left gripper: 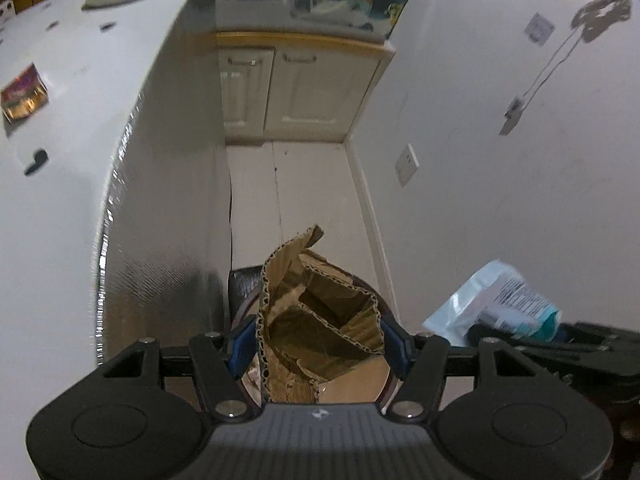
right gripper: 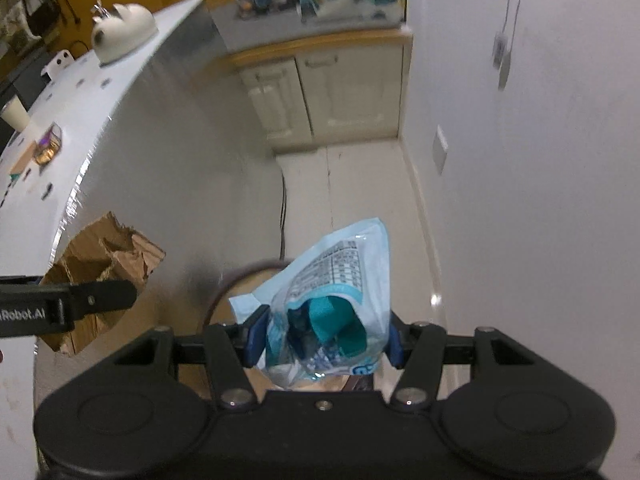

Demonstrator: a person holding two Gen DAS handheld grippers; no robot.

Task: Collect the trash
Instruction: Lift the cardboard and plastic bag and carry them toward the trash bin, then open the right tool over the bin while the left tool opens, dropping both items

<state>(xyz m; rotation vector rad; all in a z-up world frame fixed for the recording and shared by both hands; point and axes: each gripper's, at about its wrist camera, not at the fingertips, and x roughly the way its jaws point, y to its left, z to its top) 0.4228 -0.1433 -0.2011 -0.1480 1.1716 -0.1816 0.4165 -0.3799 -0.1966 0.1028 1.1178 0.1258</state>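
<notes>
Trash is being carried in both claws: left gripper is clamping a torn cardboard piece, right gripper is pinching a blue plastic packet. Both are hanging over a round bin on the floor beside the white counter.

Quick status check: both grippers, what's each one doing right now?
Left gripper: shut on the torn cardboard piece.
Right gripper: shut on the light-blue plastic packet.

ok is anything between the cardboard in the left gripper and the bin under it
Nothing visible. The crumpled cardboard, clamped in the left gripper, hangs right over the round bin, whose rim shows beneath it. The bin already holds some cardboard.
</notes>
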